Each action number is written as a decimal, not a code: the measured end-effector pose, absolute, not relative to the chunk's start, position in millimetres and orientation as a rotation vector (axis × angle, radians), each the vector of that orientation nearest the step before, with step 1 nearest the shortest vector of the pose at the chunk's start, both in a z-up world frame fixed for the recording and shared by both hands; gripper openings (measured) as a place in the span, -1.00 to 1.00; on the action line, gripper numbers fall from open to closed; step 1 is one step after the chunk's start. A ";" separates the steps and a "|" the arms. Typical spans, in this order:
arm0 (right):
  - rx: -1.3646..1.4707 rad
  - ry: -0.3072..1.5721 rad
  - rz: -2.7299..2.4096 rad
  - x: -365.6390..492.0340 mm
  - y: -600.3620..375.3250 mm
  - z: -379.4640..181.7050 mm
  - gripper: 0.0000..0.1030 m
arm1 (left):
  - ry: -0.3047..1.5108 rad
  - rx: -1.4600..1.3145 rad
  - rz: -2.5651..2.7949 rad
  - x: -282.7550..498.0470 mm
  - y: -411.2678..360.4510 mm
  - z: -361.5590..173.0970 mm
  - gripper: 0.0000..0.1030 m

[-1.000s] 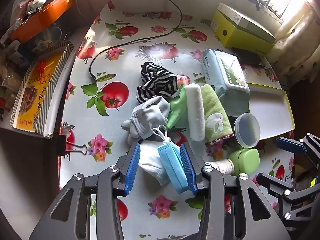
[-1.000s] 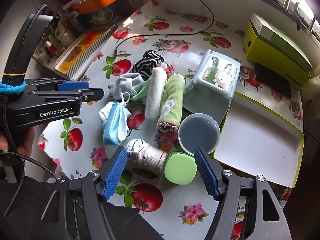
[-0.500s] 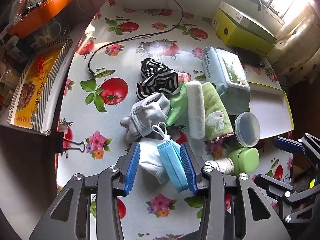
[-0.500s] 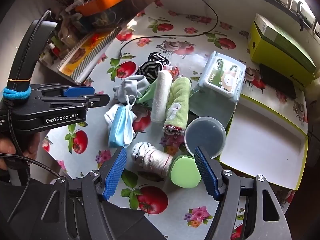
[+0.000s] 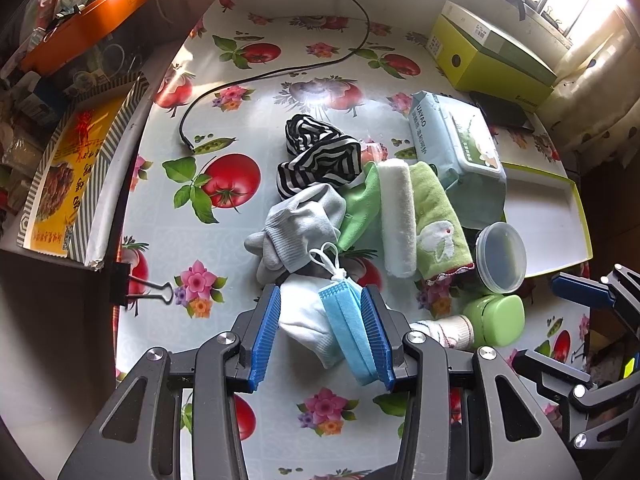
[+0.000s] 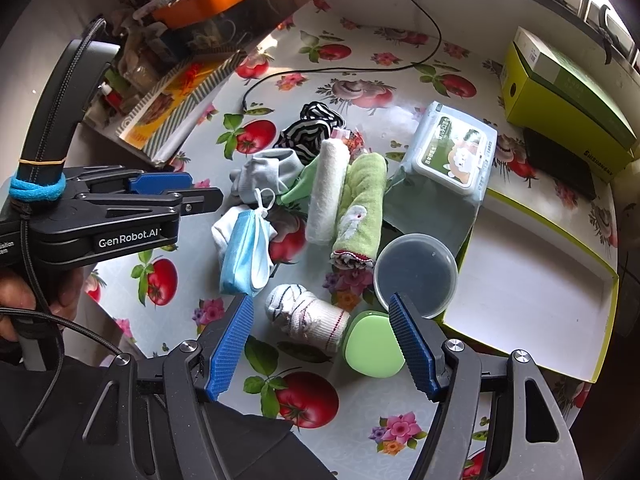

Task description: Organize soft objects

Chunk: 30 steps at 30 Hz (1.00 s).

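In the lower centre of the left wrist view, the left gripper [image 5: 323, 330] has its jaws partly open, straddling a folded pale-blue pleated face mask [image 5: 352, 332] and the white cotton sock [image 5: 306, 320] under it. The right blue pad seems to touch the mask; the left pad stands just beside the sock, so nothing looks pinched yet. In the right wrist view the mask [image 6: 244, 254] lies flat on the fruit-printed tabletop [image 6: 344, 76], which suggests the jaws are set astride to close on it.

The right gripper [image 6: 322, 342] sits low in its own frame with jaws wide apart, holding nothing. Between them lie a rolled white sock with dark stripes [image 6: 306, 314] and a round-cornered pale-green plastic case [image 6: 374, 346], probably its next candidates.

The remaining soft things are heaped mid-frame: a grey knitted glove [image 5: 298, 228], a black-and-white striped cloth [image 5: 320, 156], a rolled white towel [image 5: 398, 216] and a green towel with a rabbit patch [image 5: 438, 220], side by side and touching. The open white tray with a yellow-green rim [image 6: 532, 280] at the right edge is likely the destination.
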State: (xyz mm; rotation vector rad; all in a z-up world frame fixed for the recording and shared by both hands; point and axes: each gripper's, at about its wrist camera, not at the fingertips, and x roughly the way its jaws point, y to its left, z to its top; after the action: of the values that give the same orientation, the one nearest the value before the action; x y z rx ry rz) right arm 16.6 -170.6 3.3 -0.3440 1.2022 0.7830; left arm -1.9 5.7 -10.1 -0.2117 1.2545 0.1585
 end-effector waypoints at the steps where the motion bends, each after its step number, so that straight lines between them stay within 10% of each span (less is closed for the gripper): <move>1: -0.344 1.202 0.781 16.7 -170.3 3.9 0.37 | 1.255 -0.213 0.158 -1.7 5.9 -10.3 -0.16; 30: -0.342 1.203 0.780 18.5 -169.6 4.6 0.37 | 1.254 -0.228 0.149 -3.0 5.6 -10.6 -0.16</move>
State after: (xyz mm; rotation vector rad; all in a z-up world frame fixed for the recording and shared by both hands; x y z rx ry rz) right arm 18.5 -169.6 4.6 -0.3423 1.2032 0.7800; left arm -3.0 5.6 -10.6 -0.2283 1.2545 0.1495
